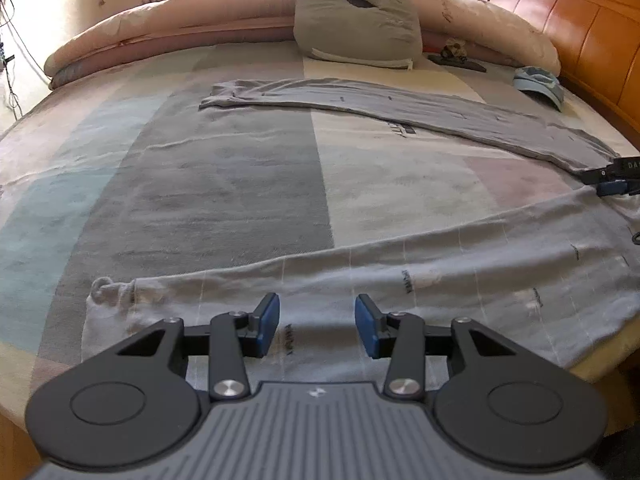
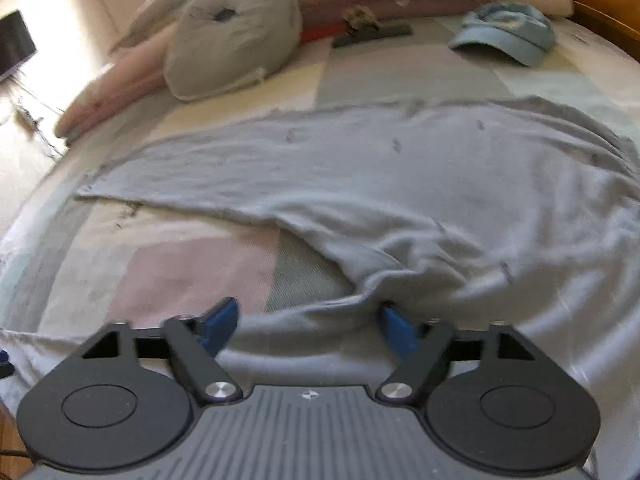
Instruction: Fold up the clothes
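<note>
The grey trousers (image 1: 400,280) lie spread on the bed (image 1: 224,184), legs running sideways across both grippers, the left gripper (image 1: 317,322) wide over one leg end, the right gripper (image 2: 308,326) wide at the crotch.

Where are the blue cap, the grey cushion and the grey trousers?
blue cap (image 2: 505,30): right wrist view, on its crown.
grey cushion (image 1: 356,20): left wrist view, on its front face.
grey trousers (image 2: 360,168): right wrist view, on the far leg.

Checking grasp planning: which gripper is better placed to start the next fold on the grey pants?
Likely right. The right gripper is open with a raised fold at the grey pants crotch between its pads. The left gripper, also open, hovers over the flat near leg.
</note>
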Demonstrator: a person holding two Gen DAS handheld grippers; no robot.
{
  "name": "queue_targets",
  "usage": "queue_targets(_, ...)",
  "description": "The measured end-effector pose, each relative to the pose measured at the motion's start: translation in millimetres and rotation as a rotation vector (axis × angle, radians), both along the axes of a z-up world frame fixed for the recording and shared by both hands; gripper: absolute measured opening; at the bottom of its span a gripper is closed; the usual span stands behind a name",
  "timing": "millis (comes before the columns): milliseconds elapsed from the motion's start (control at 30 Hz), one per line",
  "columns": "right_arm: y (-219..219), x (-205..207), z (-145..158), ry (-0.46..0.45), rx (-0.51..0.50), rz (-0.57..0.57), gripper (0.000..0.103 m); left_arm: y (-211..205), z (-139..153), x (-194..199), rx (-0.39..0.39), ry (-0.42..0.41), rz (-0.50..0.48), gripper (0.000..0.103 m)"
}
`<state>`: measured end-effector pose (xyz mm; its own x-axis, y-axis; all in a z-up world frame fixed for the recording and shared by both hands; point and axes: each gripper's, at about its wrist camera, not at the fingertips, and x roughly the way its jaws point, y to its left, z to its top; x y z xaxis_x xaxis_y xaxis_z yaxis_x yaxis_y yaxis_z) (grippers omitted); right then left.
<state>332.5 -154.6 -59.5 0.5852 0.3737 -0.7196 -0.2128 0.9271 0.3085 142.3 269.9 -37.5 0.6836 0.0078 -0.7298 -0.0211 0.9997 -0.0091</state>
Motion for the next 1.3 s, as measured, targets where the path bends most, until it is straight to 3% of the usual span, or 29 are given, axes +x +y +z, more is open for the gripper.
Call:
queue_targets(233,-24,-31,22,-0.027,-0.057,0.07,0.084,-29,13,17,-0.002,-0.013,-0.024,0.047)
queue_targets(433,-67,-84,16,-0.05,-0.256,0.052,0.084,-90,15,62,-0.049,-0.027,-0.2,0.048)
queue_targets(600,-99,-115,-6,-0.04,-0.267,0.023,0.091,-147,-3,85,-0.042,0.01,-0.323,0.049)
queue_targets(667,-111,-128,-12,-0.036,-0.279,0.021,0.098,-154,-8,83,-0.037,0.033,-0.329,0.049)
queue_targets(800,-126,-142,-7,0.009,-0.304,0.036,0.098,-163,-11,79,-0.021,0.053,-0.334,0.049)
queue_targets(933,-129,-126,11,-0.1,-0.281,0.017,0.097,-167,-10,81,-0.012,0.051,-0.336,0.049)
queue_targets(1033,-130,-98,1,-0.117,-0.335,-0.008,0.097,-167,-14,80,-0.009,0.058,-0.321,0.049)
queue_targets(1167,-158,-98,-17,-0.052,-0.313,-0.08,0.098,-150,-21,64,-0.009,0.099,-0.252,0.049)
queue_targets(1300,-164,-116,-13,-0.032,-0.338,-0.09,0.1,-127,-25,46,-0.035,0.105,-0.191,0.05)
